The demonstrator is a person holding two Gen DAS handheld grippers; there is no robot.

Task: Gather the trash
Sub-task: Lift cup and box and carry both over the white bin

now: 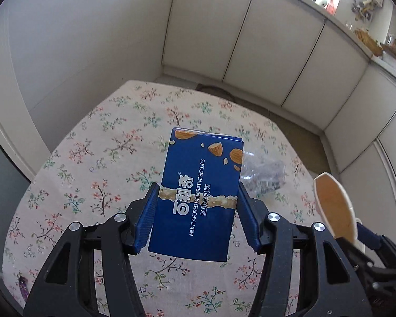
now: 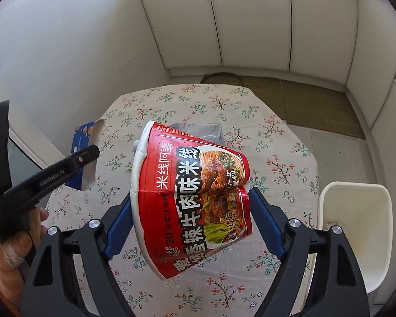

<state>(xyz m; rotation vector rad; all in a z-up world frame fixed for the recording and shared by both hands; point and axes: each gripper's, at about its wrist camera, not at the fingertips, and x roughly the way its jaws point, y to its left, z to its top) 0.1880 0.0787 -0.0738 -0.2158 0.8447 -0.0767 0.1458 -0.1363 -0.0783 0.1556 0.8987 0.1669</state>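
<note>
White cabinet doors (image 1: 272, 52) ring your floral tabletop (image 1: 92, 158). Your left tongs (image 1: 195, 211) clamp a blue biscuit box (image 1: 200, 185), lifted above the cloth. Your right tongs (image 2: 190, 219) squeeze a dented red noodle cup (image 2: 192, 200) on its side, with a white bin (image 2: 356, 227) just beside the tabletop's right edge.

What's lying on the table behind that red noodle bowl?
Behind the red noodle bowl a crumpled clear plastic wrapper lies on the floral tablecloth. The bowl covers its near part.

Left tool (image 1: 195, 214) clamps blue biscuit box (image 1: 198, 198) above floral tablecloth (image 1: 92, 158).
</note>
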